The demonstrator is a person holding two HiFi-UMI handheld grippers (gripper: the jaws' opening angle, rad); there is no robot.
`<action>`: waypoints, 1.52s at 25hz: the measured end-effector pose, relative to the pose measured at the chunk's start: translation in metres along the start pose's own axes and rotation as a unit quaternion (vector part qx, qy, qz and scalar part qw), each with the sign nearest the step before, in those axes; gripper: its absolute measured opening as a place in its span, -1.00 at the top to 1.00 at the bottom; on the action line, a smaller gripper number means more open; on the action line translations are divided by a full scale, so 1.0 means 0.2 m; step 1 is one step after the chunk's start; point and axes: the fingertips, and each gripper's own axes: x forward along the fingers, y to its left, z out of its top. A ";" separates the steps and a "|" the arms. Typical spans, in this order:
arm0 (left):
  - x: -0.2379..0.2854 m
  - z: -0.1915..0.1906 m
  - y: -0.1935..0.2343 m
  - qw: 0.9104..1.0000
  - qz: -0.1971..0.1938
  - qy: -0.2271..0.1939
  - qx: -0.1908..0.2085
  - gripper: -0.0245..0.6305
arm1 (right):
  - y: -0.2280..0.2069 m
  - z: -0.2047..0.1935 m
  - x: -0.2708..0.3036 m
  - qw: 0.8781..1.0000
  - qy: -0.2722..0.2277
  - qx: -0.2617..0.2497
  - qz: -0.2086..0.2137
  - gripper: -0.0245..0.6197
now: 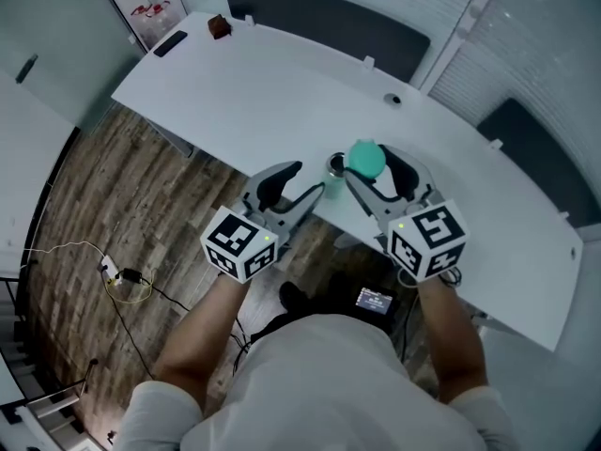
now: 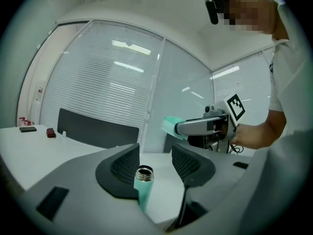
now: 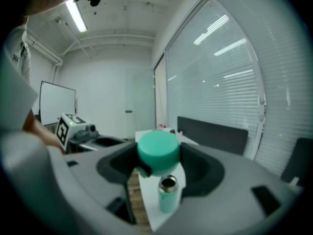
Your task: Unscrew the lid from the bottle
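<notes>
We see a round teal lid (image 3: pixel 157 151) that looks like smooth matt plastic with no shine. The tall teal bottle (image 2: pixel 142 192) on the smooth white table (image 1: pixel 282 83) has a matt body and a shiny bare metal neck. The table top is a little glossy and shows soft light. Under the table lies a brown wooden floor (image 1: pixel 113 186) with streaky planks. At the far edge of the table stand dark flat panels (image 1: pixel 329 22) that look matt. The left gripper (image 2: pixel 155 153) and the right gripper (image 3: pixel 159 153) are dull grey plastic. Their dark pads (image 2: pixel 123 166) look rough, with tiny bumps.
</notes>
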 end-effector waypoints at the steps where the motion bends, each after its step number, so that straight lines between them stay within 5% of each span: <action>1: -0.02 0.01 -0.01 1.000 -0.001 -0.006 -0.005 0.27 | 0.01 0.00 -0.01 1.000 -0.002 0.003 -0.002 0.02; 12: -0.23 0.07 -0.08 0.998 -0.006 -0.037 -0.052 0.73 | 0.09 -0.04 -0.10 0.999 -0.012 0.027 -0.026 0.02; 26: -0.43 0.06 -0.18 0.996 -0.024 -0.048 -0.078 0.80 | 0.20 -0.11 -0.20 0.998 -0.014 0.040 -0.050 0.02; 38: -0.47 0.05 -0.33 0.994 -0.001 -0.058 -0.096 0.80 | 0.23 -0.14 -0.35 0.999 -0.018 0.036 -0.011 0.02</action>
